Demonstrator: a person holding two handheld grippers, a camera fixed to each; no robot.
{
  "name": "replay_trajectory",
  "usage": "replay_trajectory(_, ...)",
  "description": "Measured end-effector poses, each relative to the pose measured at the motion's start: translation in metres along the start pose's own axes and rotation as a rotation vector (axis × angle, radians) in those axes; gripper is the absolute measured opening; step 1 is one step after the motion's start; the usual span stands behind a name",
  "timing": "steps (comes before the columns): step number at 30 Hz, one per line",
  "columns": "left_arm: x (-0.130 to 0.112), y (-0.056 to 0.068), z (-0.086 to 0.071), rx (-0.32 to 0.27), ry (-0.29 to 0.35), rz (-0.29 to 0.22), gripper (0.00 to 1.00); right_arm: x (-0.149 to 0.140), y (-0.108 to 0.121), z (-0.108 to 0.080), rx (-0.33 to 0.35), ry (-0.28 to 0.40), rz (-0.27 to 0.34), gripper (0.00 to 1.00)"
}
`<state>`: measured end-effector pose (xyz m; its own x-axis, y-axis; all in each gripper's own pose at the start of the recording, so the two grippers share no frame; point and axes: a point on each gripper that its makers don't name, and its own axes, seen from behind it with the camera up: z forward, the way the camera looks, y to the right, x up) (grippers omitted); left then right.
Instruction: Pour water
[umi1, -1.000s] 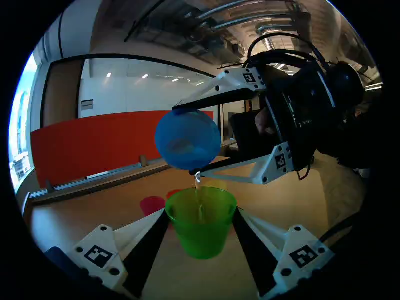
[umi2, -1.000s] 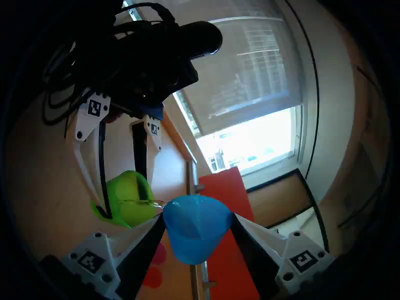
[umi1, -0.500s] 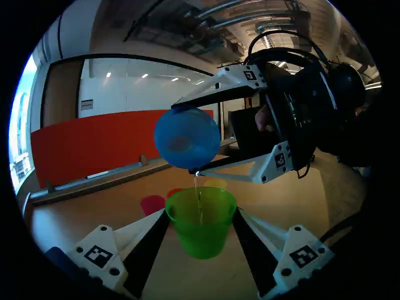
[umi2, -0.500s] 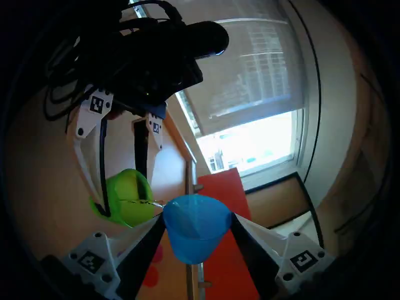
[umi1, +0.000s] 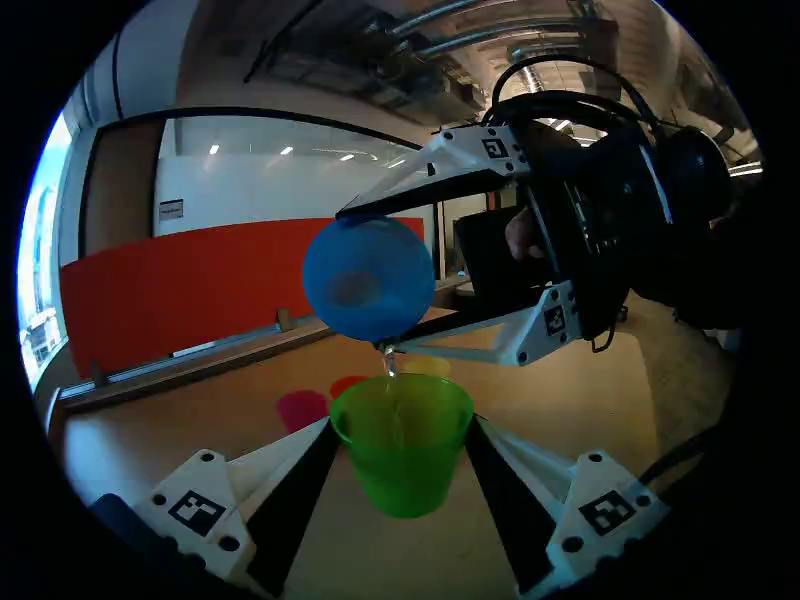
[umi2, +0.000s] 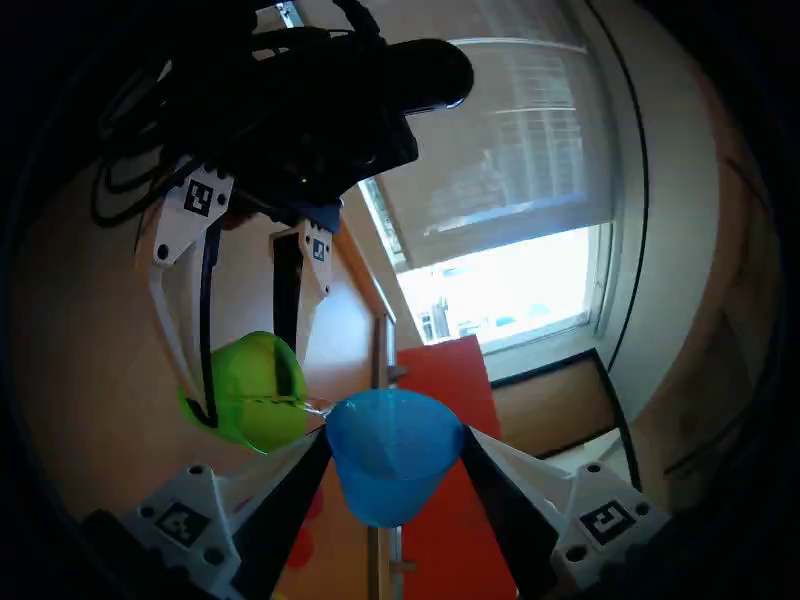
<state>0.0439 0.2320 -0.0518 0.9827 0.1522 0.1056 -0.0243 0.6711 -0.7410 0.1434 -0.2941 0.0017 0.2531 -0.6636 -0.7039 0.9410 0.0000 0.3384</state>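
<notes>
- pouring stage: right gripper (umi2: 395, 452) pinches the blue cup (umi1: 368, 278), tipped on its side — left gripper (umi1: 400, 436) clamps the green cup (umi1: 402, 462) upright, directly beneath, above the table (umi1: 610, 400).
- change over the last second: blue cup has crept slightly up and left, tilt a touch steeper; thin water stream (umi1: 389, 366) still drops from its rim into the green cup.
- reading — blue cup likely near empty; pour close to done.

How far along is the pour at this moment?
Done: left gripper holds the green cup upright; right gripper tips the blue cup above it. In hand: a thin water stream falls into the green cup. Left: finishing and righting the blue cup.
</notes>
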Motion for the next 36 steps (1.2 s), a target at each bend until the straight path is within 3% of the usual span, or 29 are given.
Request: replay_trajectory(36,-0.0008,0.0004,0.0008,-0.002,-0.003,0.004,0.87,-0.0022,-0.0004,-0.0027,-0.002,-0.011,-0.092,0.94)
